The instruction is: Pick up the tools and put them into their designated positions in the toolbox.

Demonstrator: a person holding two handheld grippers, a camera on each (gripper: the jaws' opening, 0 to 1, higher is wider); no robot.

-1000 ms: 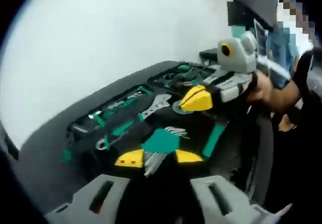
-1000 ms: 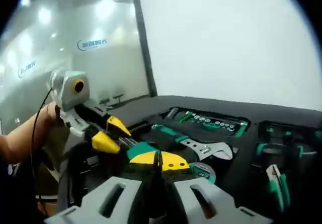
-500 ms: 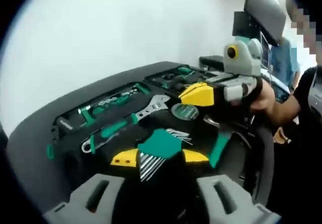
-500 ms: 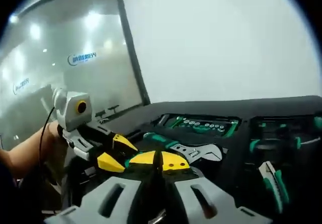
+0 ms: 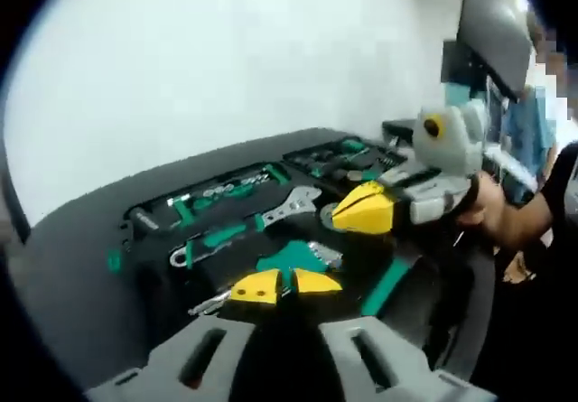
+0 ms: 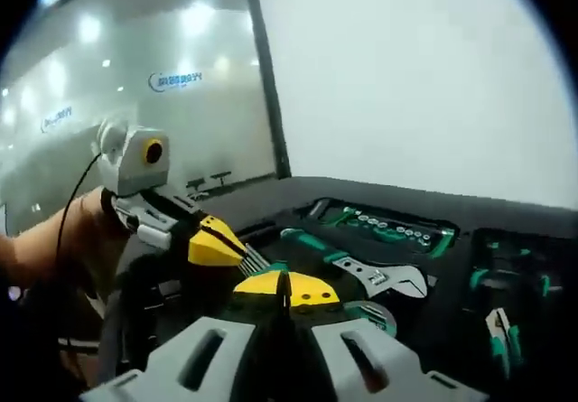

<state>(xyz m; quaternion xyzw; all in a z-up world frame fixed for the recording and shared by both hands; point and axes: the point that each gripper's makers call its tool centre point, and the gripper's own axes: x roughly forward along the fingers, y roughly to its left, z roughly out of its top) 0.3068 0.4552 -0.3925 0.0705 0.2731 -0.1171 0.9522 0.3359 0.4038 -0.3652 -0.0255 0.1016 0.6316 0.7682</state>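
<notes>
The open black toolbox (image 5: 81,239) (image 6: 452,266) lies ahead, with tools set in its foam. My left gripper (image 5: 287,285) (image 6: 217,239) is shut on a hex key set (image 5: 293,257): a green holder with silver keys fanning out past the yellow tips. In the right gripper view those silver keys (image 6: 256,259) stick out beyond the left gripper's tips. My right gripper (image 6: 283,286) (image 5: 366,210) hovers over the toolbox, yellow tips pressed together with nothing seen between them. An adjustable wrench (image 5: 271,217) (image 6: 361,271) with a green handle lies in its recess just beyond.
A row of sockets (image 5: 226,188) (image 6: 384,226) sits along the toolbox's far side. Green-handled pliers (image 6: 501,330) and a round tape measure (image 6: 366,312) lie to the right. A white wall stands behind, a glass partition (image 6: 135,104) to the left. A person's hand (image 5: 492,208) holds the right gripper.
My left gripper's yellow tips have closed in from either side of the hex key set and now pinch it. The right gripper stays shut and has shifted a little.
</notes>
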